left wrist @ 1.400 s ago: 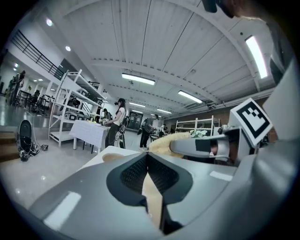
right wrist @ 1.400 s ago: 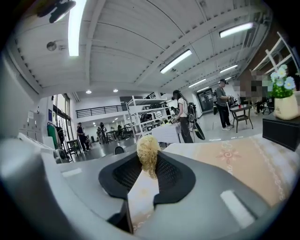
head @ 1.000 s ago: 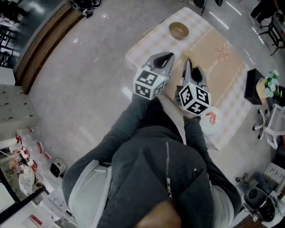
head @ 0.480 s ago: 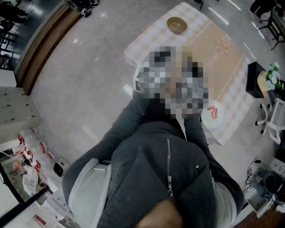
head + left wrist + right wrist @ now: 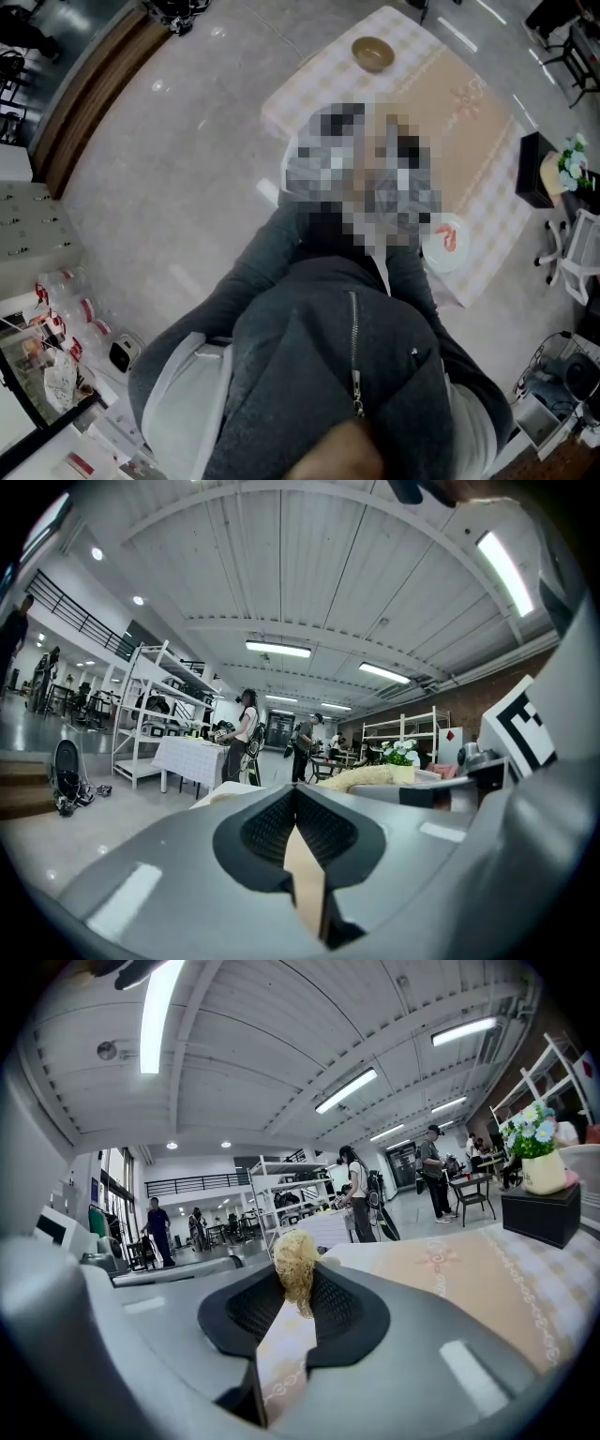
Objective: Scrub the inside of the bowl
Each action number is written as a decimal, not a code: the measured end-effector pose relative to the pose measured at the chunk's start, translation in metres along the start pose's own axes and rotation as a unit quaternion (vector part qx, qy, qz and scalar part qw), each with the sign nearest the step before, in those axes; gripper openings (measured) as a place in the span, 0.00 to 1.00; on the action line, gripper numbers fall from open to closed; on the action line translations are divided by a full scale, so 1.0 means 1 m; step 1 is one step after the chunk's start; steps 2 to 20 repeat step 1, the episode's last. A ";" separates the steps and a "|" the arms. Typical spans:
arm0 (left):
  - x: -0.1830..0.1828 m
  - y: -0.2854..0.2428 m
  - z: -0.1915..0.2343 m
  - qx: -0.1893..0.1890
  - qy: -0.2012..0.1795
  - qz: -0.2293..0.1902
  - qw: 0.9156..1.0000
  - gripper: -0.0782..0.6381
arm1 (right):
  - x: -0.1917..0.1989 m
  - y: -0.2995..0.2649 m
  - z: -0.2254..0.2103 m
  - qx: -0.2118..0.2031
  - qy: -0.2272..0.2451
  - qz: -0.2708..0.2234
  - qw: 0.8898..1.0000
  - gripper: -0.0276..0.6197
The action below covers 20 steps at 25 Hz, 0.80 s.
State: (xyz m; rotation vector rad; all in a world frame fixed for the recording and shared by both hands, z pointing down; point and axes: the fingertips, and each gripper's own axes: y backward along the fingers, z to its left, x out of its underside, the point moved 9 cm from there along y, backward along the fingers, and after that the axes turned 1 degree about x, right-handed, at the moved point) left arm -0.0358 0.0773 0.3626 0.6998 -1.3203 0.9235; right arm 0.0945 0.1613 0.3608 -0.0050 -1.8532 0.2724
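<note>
bowl [image 5: 373, 53] sits at the table [image 5: 469, 131] far edge, well ahead of both grippers. right gripper [image 5: 296, 1288] clamps a fibrous scrubber [image 5: 294, 1255]; left gripper [image 5: 298, 803] is closed, empty.

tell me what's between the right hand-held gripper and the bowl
Only bare tablecloth, per the head view; the right hand-held gripper holds a scrubber short of the bowl.
</note>
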 end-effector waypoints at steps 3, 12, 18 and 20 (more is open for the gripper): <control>0.001 0.000 0.001 -0.001 0.000 0.001 1.000 0.12 | 0.001 0.000 0.001 0.000 0.000 0.001 1.000 0.16; 0.001 0.000 0.001 -0.001 0.000 0.001 1.000 0.12 | 0.001 0.000 0.001 0.000 0.000 0.001 1.000 0.16; 0.001 0.000 0.001 -0.001 0.000 0.001 1.000 0.12 | 0.001 0.000 0.001 0.000 0.000 0.001 1.000 0.16; 0.001 0.000 0.001 -0.001 0.000 0.001 1.000 0.12 | 0.001 0.000 0.001 0.000 0.000 0.001 1.000 0.16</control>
